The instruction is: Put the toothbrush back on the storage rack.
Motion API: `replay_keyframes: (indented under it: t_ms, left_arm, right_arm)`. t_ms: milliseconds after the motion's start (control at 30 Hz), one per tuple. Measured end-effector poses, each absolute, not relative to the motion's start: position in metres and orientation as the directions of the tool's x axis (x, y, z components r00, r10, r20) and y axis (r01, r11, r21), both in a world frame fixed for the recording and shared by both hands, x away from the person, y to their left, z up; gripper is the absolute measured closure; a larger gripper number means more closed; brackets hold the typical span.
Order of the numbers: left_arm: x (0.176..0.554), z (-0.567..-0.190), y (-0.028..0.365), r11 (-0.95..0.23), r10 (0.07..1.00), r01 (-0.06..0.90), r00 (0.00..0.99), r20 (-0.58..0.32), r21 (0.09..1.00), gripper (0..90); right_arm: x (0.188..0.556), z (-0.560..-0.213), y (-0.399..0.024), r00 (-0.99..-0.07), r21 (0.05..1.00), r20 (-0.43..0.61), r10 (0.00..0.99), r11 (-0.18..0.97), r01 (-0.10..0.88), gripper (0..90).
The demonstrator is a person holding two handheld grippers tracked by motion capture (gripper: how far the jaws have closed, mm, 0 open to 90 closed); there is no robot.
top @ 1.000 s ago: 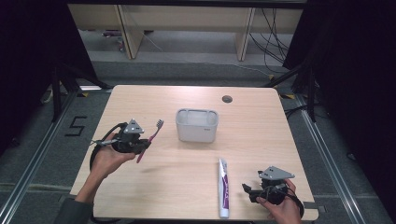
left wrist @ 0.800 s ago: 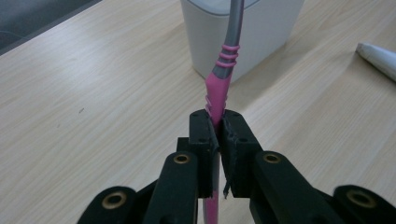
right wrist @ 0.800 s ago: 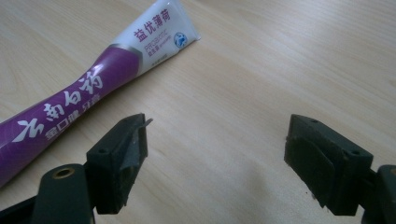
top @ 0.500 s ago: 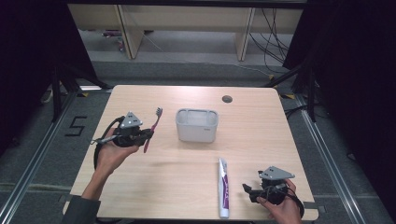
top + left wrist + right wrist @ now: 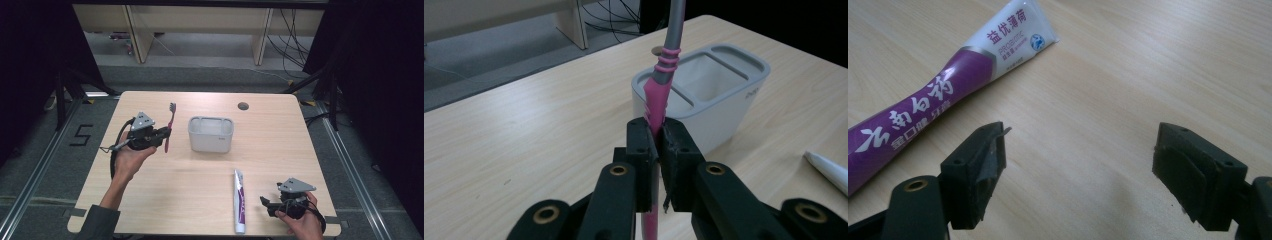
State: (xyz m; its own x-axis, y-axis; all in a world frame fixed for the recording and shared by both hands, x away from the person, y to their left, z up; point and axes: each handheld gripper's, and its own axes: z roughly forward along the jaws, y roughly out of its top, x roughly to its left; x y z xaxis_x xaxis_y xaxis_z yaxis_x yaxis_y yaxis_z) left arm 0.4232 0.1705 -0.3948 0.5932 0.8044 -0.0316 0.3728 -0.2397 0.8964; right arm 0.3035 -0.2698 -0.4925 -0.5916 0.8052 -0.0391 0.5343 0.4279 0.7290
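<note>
Beside the white holder (image 5: 210,134), the left gripper (image 5: 161,136) clamps a pink toothbrush (image 5: 169,125) upright; the right gripper (image 5: 266,204) gapes wide near the toothpaste tube (image 5: 240,200) on the surface (image 5: 280,145)

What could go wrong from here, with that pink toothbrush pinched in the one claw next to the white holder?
The left gripper pinches the toothbrush low on its pink handle, so the long upper end could swing or slip as it tips toward the holder. The holder's compartments are narrow; a misaimed brush might catch a divider or nudge the holder. The right gripper stands open beside the toothpaste tube and could bump it.
</note>
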Motion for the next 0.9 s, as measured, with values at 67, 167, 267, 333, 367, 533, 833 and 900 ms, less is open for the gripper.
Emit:
replay_keyframes:
  t_ms: [67, 167, 267, 333, 367, 533, 833, 900]
  left_arm:
    - [0.425, -0.393, 0.169, -0.22, 0.808, 0.365, 0.587, -0.041, 0.905, 82.6]
    - [0.426, -0.391, 0.167, -0.205, 0.81, 0.357, 0.584, -0.047, 0.911, 82.6]
    - [0.427, -0.385, 0.164, -0.19, 0.811, 0.337, 0.583, -0.046, 0.922, 82.6]
    - [0.428, -0.38, 0.161, -0.17, 0.813, 0.319, 0.58, -0.051, 0.932, 82.6]
    - [0.428, -0.379, 0.16, -0.156, 0.814, 0.317, 0.577, -0.06, 0.936, 82.6]
    - [0.432, -0.373, 0.153, -0.124, 0.817, 0.303, 0.572, -0.076, 0.945, 82.6]
    - [0.441, -0.365, 0.142, -0.069, 0.82, 0.277, 0.562, -0.103, 0.958, 82.6]
    - [0.442, -0.363, 0.14, -0.064, 0.821, 0.268, 0.562, -0.102, 0.961, 82.6]
  right_arm:
    - [0.304, -0.492, -0.27, -0.59, 0.729, -0.036, 0.806, 0.425, 0.537, 22.2]
    - [0.303, -0.492, -0.269, -0.584, 0.724, -0.013, 0.812, 0.41, 0.554, 22.2]
    - [0.305, -0.493, -0.27, -0.595, 0.732, -0.027, 0.804, 0.421, 0.535, 22.1]
    - [0.305, -0.493, -0.27, -0.593, 0.733, -0.024, 0.805, 0.418, 0.537, 22.1]
    - [0.304, -0.493, -0.27, -0.585, 0.728, -0.03, 0.811, 0.419, 0.543, 22.1]
    - [0.304, -0.493, -0.27, -0.589, 0.73, -0.023, 0.808, 0.416, 0.543, 22.1]
    - [0.304, -0.493, -0.27, -0.589, 0.731, -0.034, 0.807, 0.422, 0.536, 22.1]
    - [0.304, -0.493, -0.271, -0.589, 0.732, -0.035, 0.807, 0.422, 0.535, 22.1]
